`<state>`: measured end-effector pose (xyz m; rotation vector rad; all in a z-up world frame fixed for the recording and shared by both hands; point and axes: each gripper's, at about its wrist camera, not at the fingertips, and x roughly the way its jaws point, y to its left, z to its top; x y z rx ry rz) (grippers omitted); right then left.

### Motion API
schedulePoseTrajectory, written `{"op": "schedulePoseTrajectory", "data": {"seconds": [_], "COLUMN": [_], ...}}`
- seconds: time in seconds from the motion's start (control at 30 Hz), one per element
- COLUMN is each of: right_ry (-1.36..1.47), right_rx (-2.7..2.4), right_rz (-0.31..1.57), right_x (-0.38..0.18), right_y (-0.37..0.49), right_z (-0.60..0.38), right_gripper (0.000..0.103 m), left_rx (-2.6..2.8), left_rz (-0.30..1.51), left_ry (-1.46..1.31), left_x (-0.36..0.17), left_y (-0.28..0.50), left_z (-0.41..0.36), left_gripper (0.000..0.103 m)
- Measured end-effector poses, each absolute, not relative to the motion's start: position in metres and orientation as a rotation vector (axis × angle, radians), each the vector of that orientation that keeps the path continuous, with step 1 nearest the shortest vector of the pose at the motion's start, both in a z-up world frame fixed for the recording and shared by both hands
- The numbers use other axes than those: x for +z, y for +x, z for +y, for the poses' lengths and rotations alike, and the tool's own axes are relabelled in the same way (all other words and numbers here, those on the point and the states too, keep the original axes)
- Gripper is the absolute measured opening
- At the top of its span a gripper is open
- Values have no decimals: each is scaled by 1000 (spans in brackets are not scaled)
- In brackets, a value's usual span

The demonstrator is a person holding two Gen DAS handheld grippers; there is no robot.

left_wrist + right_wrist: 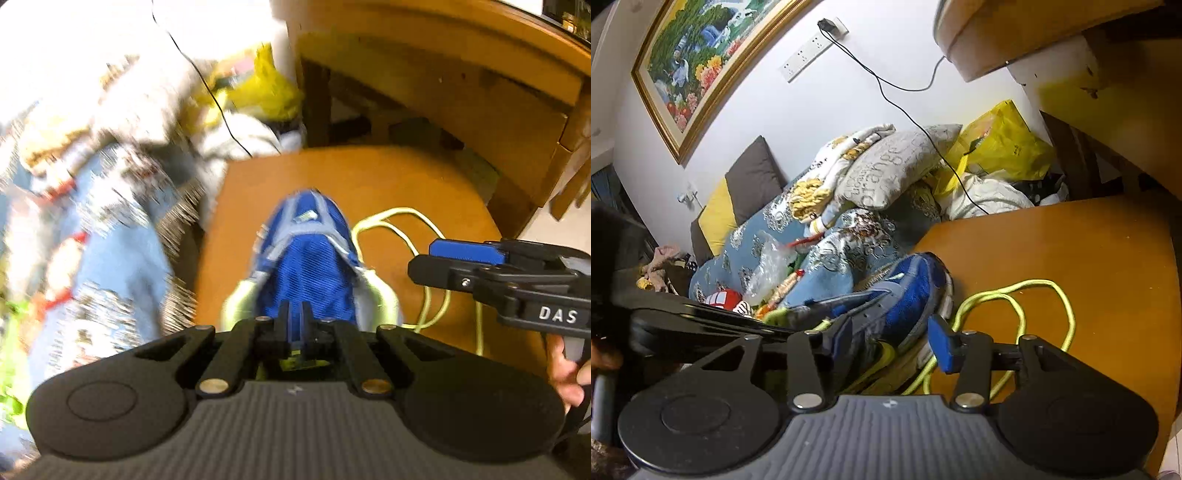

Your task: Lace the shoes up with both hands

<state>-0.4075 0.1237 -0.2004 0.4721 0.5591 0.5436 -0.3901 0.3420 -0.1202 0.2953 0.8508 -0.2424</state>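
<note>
I'm looking down the left gripper (294,321) and its two black fingers are sitting almost together, clenched, right above the blue shoe (308,254). Whether they are pinching any lace I cannot tell; the view here is smeared with blur. The shoe is lying on the wooden stool top (388,177), toe pointing to the far edge, with grey trim around the toe and pale green at the sides nearest me.

To the right of the shoe, the yellow-green lace (406,221) is trailing in loose loops over the wood. The right gripper (424,264) is coming in from the right edge of the left wrist view, blue pad uppermost, its tips lying over those loops, with a hand (569,373) wrapped around its grip below.

Switching to the right wrist view: the right gripper's jaws are standing apart, released. The shoe is sitting between the fingers, with the left finger against its side and the blue-padded right finger (942,347) just off the sole, over the lace. Nothing is being squeezed here. Beyond the stool, on the far left, a sofa (798,254) is lying piled with cushions and a patterned blue blanket, and a yellow bag (1001,144) is sitting against the wall.
</note>
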Motion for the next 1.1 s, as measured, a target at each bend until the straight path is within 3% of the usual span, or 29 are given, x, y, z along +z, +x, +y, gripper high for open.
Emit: {"op": "schedulePoseTrajectory", "data": {"seconds": [0.13, 0.2, 0.27, 0.47, 0.53, 0.6, 0.93, 1.1], "right_ry": [427, 392, 356, 265, 233, 188, 57, 87], "right_rx": [570, 574, 558, 480, 453, 431, 344, 323], "right_rz": [536, 535, 546, 574, 565, 553, 472, 448], "right_x": [-192, -190, -191, -197, -198, -197, -197, -193], "right_y": [-412, -414, -413, -412, -414, -416, -422, -414], "right_z": [144, 156, 167, 195, 203, 211, 229, 224], "right_gripper": [51, 51, 51, 49, 44, 38, 18, 16], "left_rx": [-192, -174, -155, -163, -177, -194, -222, -228], "left_rz": [772, 761, 761, 777, 794, 806, 711, 670], "left_ry": [330, 325, 320, 298, 293, 284, 129, 113], "left_x": [-109, -109, -114, -135, -143, -151, -162, -162], "left_y": [-404, -406, -404, -396, -393, -390, -368, -355], "left_z": [352, 359, 365, 372, 371, 370, 376, 373], "left_gripper": [8, 32, 36, 36, 32, 22, 15, 15]}}
